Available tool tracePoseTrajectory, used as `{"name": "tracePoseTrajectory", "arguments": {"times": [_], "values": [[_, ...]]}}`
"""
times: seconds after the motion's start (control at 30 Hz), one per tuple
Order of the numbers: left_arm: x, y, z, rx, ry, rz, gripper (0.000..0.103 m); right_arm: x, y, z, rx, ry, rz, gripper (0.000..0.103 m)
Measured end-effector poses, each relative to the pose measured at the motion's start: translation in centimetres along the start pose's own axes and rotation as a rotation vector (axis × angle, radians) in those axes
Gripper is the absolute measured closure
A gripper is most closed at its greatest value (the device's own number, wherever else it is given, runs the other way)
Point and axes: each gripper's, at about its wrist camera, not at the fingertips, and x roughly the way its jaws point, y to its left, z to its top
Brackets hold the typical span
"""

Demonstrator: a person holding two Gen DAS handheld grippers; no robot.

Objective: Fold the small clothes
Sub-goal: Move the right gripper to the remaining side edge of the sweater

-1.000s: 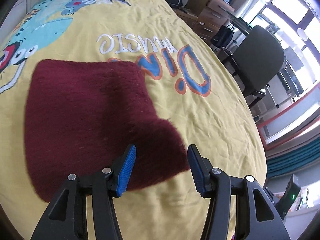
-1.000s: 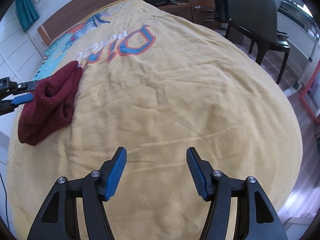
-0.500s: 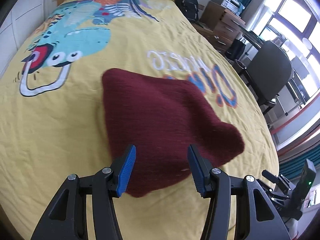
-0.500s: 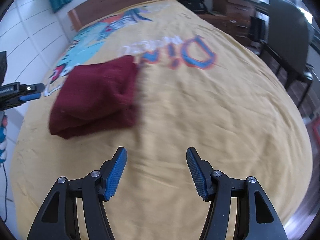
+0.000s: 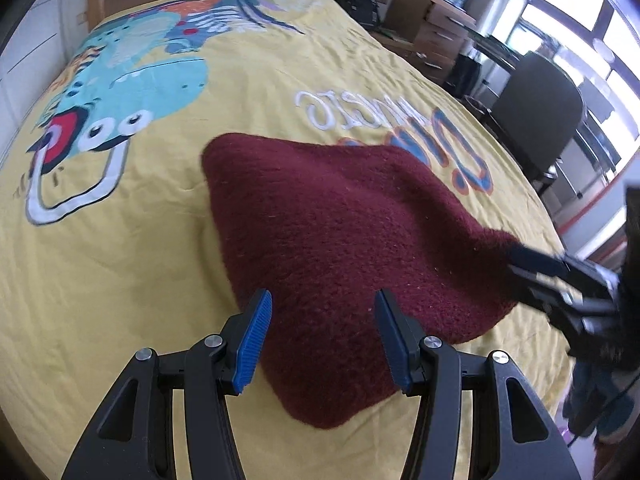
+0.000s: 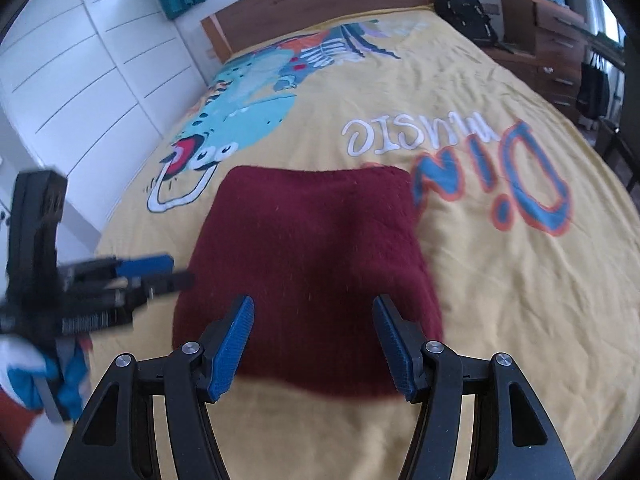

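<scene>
- The left tongs (image 5: 322, 338) hovered spread over the near edge of the garment, pinching nothing.
- The maroon knit garment (image 6: 312, 264) lay folded into a fuzzy, thick, roughly square bundle on the yellow bedspread (image 6: 500, 280), beside the blue "Din" lettering (image 6: 492, 184).
- The right tongs (image 6: 312, 340) were spread too, empty, above the bundle's near edge.

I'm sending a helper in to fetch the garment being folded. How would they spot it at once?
Go to the bed with the yellow cover printed with a cartoon dinosaur. Between the dinosaur's mouth and the blue lettering lies a fuzzy maroon knit, folded. It is the only loose, dark red thing on the cover; everything else there is flat print.
</scene>
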Motion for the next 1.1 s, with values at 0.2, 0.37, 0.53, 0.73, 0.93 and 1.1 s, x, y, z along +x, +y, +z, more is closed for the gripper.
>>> {"name": "tracePoseTrajectory", "arguments": {"times": [0.2, 0.37, 0.53, 0.73, 0.93, 1.1], "values": [[3.2, -0.5, -0.1, 0.044, 0.028, -0.05, 0.055, 4.3, -3.1, 0.4, 0.06, 0.034, 0.027, 0.039], [5.1, -1.0, -1.3, 0.06, 0.048, -0.074, 0.054, 5.7, -5.8, -1.3, 0.09, 0.046, 0.037, 0.039], [5.8, -1.7, -1.6, 0.079, 0.052, -0.058, 0.051, 6.0, -6.7, -2.0, 0.099, 0.048, 0.039, 0.039], [3.8, -1.9, -1.1, 0.085, 0.015, -0.047, 0.047, 4.5, -6.3, -0.6, 0.114, 0.043, 0.032, 0.039], [1.1, 1.2, -0.2, -0.045, -0.074, -0.049, 0.037, 4.5, -5.4, 0.4, 0.086, 0.059, -0.027, 0.038], [2.0, 4.2, 0.0, -0.122, -0.044, -0.012, 0.036, 4.9, -5.1, 1.0, 0.064, 0.08, -0.086, 0.031]]}}
